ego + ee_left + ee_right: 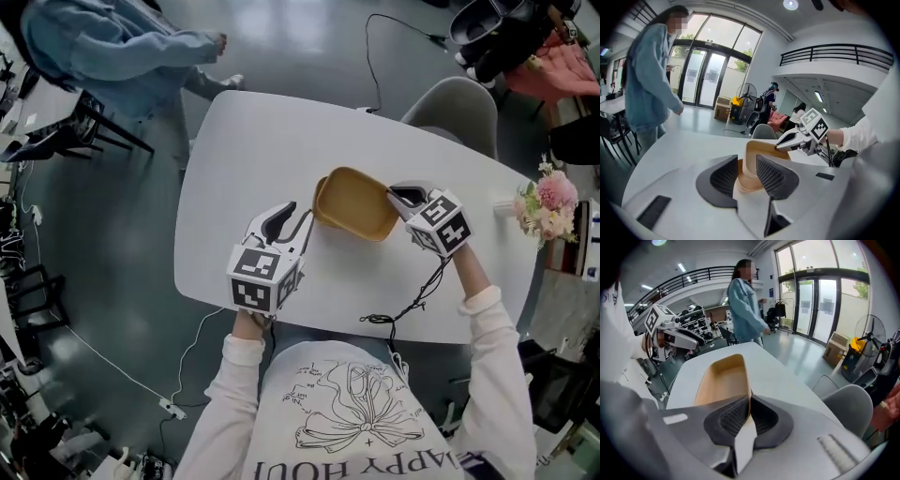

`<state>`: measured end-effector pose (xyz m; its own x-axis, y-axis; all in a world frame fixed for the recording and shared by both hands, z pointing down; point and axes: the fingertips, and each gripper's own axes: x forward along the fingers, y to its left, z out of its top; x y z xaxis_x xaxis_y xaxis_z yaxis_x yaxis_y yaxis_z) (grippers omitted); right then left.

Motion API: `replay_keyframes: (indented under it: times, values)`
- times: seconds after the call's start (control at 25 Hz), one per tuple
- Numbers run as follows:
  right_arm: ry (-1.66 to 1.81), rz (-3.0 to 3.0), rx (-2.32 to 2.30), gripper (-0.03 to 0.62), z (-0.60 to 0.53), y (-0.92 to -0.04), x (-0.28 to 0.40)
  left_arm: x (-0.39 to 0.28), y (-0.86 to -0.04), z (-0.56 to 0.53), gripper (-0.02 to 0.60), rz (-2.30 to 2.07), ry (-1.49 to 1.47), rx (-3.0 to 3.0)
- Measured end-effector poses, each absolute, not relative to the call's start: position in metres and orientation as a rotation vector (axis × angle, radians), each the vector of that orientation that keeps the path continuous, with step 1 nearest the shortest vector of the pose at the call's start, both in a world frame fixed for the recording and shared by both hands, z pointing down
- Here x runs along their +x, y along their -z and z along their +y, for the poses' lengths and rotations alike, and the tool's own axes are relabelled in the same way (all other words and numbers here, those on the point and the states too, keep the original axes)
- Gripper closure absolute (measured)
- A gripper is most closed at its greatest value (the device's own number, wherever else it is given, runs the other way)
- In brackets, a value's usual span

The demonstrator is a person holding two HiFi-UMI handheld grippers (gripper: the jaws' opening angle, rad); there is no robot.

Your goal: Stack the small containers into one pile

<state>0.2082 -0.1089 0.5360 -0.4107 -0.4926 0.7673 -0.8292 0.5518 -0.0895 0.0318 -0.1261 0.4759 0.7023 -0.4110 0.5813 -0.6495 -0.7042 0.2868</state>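
The only writing I can read is on the wearer's white sweatshirt (347,412), partly "HAPPY HOU"; the marker cubes carry square patterns only. Two tan containers sit mid-worktop (281,141). The upper container (361,202) is tilted over the lower container (319,202), whose left edge peeks out beneath. The right tongs (398,199) are clamped on the upper one's right rim, the thin wall pinched between the pads. The left tongs (298,217) stand apart at the lower one's left end, which shows in the gap between them, and I see no squeeze. There is bare white surface all round the pair, most of it towards the far left. One bunch of pink flowers (548,202) is at the right edge, one grey chair (455,108) at the far edge, and one black cable (412,300) trails over the near edge. A person in a denim jacket (103,47) stands off the far left corner.
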Motion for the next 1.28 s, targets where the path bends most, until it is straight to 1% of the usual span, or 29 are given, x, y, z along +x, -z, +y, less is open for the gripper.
replay_keyframes:
  times: [0.52,0.84,0.96,1.04,1.28]
  values:
    - [-0.526,-2.069,0.760,0.568,-0.132,-0.568,0.187,0.020,-0.496,-0.128,0.459,-0.842,-0.692,2.366]
    - [-0.563,-2.053,0.739,0.556,-0.129,-0.598,0.186,0.026,-0.504,-0.123,0.459,-0.823,-0.707,2.353]
    - [-0.581,-2.075,0.757,0.495,-0.126,-0.600,0.181,0.024,-0.506,-0.123,0.459,-0.827,-0.709,2.349]
    - [-0.590,-2.081,0.788,0.431,-0.126,-0.601,0.179,0.023,-0.508,-0.124,0.459,-0.837,-0.707,2.351]
    - [-0.548,-2.111,1.064,0.419,-0.140,-0.572,0.184,0.023,-0.496,-0.130,0.459,-0.868,-0.678,2.373]
